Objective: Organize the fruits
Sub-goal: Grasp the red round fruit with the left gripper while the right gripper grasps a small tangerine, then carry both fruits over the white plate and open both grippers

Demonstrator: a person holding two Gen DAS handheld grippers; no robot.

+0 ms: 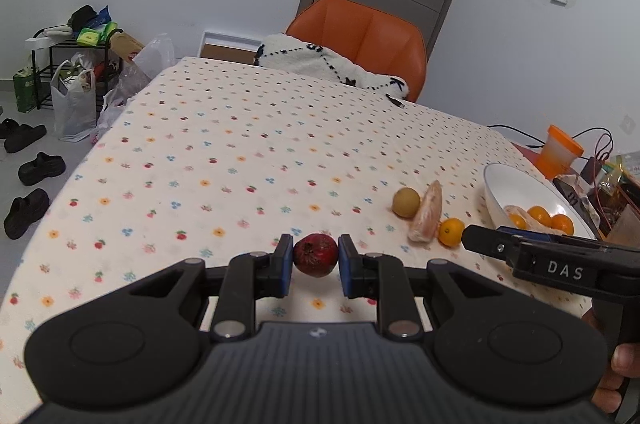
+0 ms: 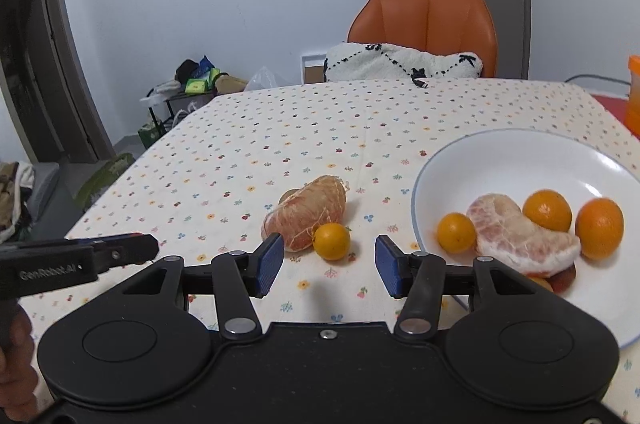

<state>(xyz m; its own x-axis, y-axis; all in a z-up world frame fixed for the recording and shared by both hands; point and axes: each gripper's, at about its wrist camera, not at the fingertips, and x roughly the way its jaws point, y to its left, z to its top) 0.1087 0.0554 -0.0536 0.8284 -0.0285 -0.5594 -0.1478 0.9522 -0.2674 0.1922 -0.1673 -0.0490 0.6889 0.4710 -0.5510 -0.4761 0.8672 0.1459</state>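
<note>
My left gripper [image 1: 315, 264] is shut on a dark red fruit [image 1: 315, 254] just above the flowered tablecloth. My right gripper [image 2: 329, 264] stands open, and a small orange [image 2: 331, 241] lies on the cloth just beyond its fingertips. A peeled pomelo piece [image 2: 305, 211] rests against that orange, with a yellow-green round fruit [image 1: 406, 201] behind it. The white bowl [image 2: 500, 160] on the right holds another pomelo piece [image 2: 520, 234] and three small oranges [image 2: 547, 210]. In the left wrist view the right gripper [image 1: 472, 239] reaches in from the right, in front of the bowl [image 1: 516, 180].
An orange chair [image 1: 360, 40] with a white blanket [image 1: 332, 62] stands at the table's far edge. An orange-lidded cup [image 1: 558, 150] and cables sit beyond the bowl. Shoes, bags and a rack [image 1: 68, 72] lie on the floor to the left.
</note>
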